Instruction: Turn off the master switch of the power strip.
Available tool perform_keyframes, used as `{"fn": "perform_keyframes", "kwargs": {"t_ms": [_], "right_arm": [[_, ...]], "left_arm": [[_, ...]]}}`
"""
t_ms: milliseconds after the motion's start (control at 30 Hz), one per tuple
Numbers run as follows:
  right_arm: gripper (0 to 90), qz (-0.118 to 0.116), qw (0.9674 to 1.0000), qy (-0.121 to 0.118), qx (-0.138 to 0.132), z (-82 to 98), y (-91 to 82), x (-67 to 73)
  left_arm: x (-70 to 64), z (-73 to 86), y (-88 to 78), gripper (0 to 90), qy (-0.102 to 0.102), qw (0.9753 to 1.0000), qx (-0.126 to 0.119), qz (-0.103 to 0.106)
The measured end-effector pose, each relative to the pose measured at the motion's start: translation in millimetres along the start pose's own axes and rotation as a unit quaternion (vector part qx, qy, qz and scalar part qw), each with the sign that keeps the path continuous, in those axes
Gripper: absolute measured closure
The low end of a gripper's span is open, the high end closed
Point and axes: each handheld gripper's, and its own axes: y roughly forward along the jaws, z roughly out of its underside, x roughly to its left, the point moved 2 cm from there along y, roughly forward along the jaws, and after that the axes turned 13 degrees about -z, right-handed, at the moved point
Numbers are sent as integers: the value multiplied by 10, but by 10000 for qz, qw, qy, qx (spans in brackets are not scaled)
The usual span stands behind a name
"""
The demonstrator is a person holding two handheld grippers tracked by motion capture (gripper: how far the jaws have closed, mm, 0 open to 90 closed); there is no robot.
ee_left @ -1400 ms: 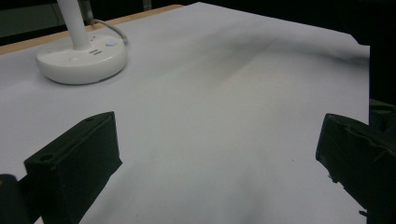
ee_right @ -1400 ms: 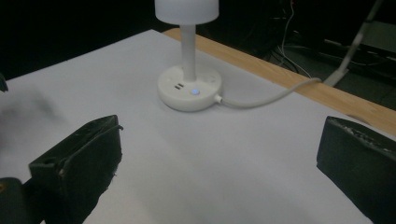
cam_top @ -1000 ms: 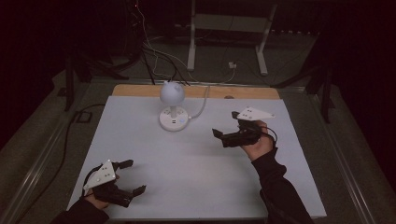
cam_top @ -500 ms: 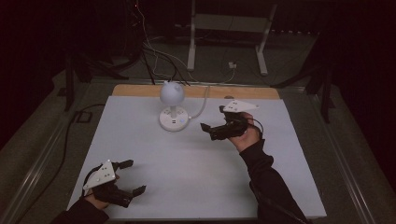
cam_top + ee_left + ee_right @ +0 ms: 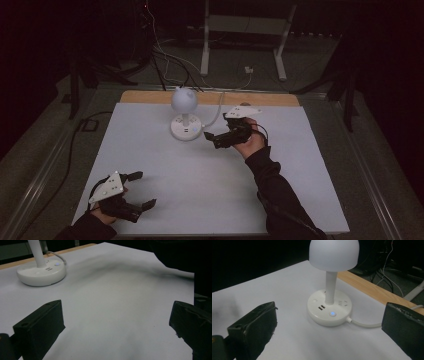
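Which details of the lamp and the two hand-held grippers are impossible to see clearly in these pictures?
- Lamp: in the left gripper view the top edge cuts off its shade; in the high view its sockets and button are too small.
- Lamp cable: in the right gripper view the jaw hides its far end.
- Right hand-held gripper: dark and small in the high view.
- Left hand-held gripper: the hand hides its rear.
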Motion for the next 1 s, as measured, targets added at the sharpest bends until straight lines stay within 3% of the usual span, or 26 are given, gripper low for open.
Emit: {"fn": "perform_keyframes", "kwargs": {"t_ms": [500, 833, 1000], "right_arm": [[0, -234, 9996, 84, -102, 41, 354, -48], [0, -233, 9991, 343, -41, 116, 641, -90], [99, -105, 9993, 308, -178, 116, 689, -105]], "left_arm": [[5, -1, -8, 2, -9, 10000, 3, -15], [6, -2, -13, 2, -15, 10000, -21, 8], [7, -1, -11, 3, -25, 10000, -4, 16]]}}
